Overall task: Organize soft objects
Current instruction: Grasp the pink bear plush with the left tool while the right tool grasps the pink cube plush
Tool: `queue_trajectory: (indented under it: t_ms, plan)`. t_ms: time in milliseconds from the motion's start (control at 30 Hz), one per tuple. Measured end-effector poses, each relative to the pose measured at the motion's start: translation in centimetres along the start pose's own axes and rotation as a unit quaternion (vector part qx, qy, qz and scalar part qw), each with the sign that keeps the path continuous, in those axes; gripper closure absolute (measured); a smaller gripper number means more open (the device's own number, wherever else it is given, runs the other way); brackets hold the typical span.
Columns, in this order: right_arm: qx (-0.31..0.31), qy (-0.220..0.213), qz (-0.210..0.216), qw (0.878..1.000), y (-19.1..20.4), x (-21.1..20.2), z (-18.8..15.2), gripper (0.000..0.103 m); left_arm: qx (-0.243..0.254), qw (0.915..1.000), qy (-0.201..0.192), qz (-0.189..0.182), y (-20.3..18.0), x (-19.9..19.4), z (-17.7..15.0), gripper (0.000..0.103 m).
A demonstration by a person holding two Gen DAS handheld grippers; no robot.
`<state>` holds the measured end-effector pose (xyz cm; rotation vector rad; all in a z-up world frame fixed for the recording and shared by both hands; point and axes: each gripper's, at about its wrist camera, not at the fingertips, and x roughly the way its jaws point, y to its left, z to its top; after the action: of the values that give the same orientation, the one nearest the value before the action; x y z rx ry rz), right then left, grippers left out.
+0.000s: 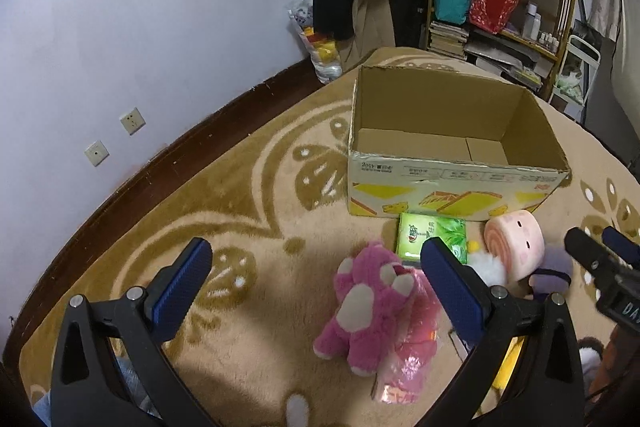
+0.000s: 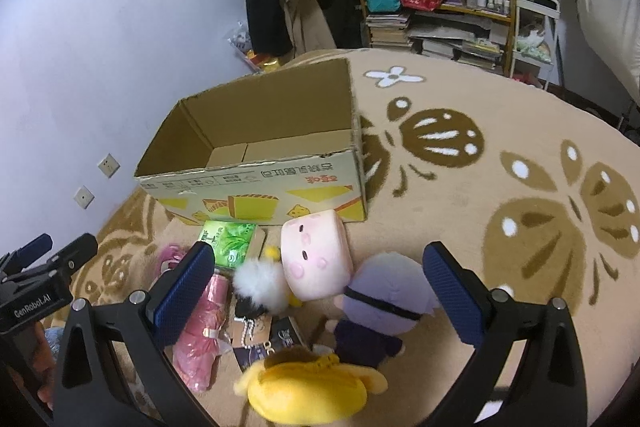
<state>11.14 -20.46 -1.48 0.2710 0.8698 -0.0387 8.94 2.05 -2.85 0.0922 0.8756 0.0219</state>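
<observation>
Jaws on both our grippers stand wide apart with nothing between them: the left gripper (image 1: 316,265) hangs over the pink bear (image 1: 370,301), the right gripper (image 2: 318,269) over the purple doll (image 2: 386,297) and yellow plush (image 2: 310,389). All our soft things lie on the carpet (image 2: 460,187) just before the cardboard box (image 2: 256,187), the pink roll plush (image 2: 316,259) and green tissue pack (image 2: 230,241) nearest its front wall. Beyond the box we see a shelf (image 2: 436,7) against the wall.

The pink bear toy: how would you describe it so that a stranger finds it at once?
Find the open cardboard box on the beige carpet. In front of it lies a cluster of soft things; the pink bear toy lies at its left edge. Unlike its neighbours, it is shaggy magenta with cream patches.
</observation>
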Motion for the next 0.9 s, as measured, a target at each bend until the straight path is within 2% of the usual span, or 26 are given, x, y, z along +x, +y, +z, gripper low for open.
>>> queue_trajectory:
  t_ms: [267, 433, 500, 633, 733, 833, 900]
  plan:
    - [-0.030, 0.034, -0.008, 0.999, 1.3, 4.6, 0.4, 0.000, -0.006, 0.9986, 0.045, -0.027, -0.4, 3.9, 0.8, 0.000]
    - [-0.040, 0.051, -0.019, 0.998, 1.7, 6.8, 0.7, 0.001, 0.010, 0.9967, 0.074, -0.032, -1.3, 6.0, 0.3, 0.000]
    - [-0.034, 0.059, -0.021, 0.997, 1.5, 7.7, 0.9, 0.005, 0.014, 0.9954, 0.087, -0.039, -1.6, 6.8, 0.1, 0.000]
    - [-0.019, 0.089, -0.023, 0.996, 0.7, 9.4, 0.7, 0.024, 0.021, 0.9923, 0.111, -0.051, -2.1, 8.0, -0.5, 0.000]
    - [-0.009, 0.111, -0.027, 0.993, 0.3, 10.4, 0.3, 0.029, 0.028, 0.9893, 0.129, -0.062, -2.4, 8.9, -1.1, 0.000]
    - [-0.005, 0.119, -0.026, 0.993, 0.3, 10.7, 0.3, 0.029, 0.050, 0.9877, 0.144, -0.033, -3.0, 9.8, -1.8, 0.000]
    - [-0.006, 0.120, -0.026, 0.992, 0.3, 10.8, 0.3, 0.029, 0.052, 0.9865, 0.152, -0.030, -3.1, 10.2, -2.1, 0.000]
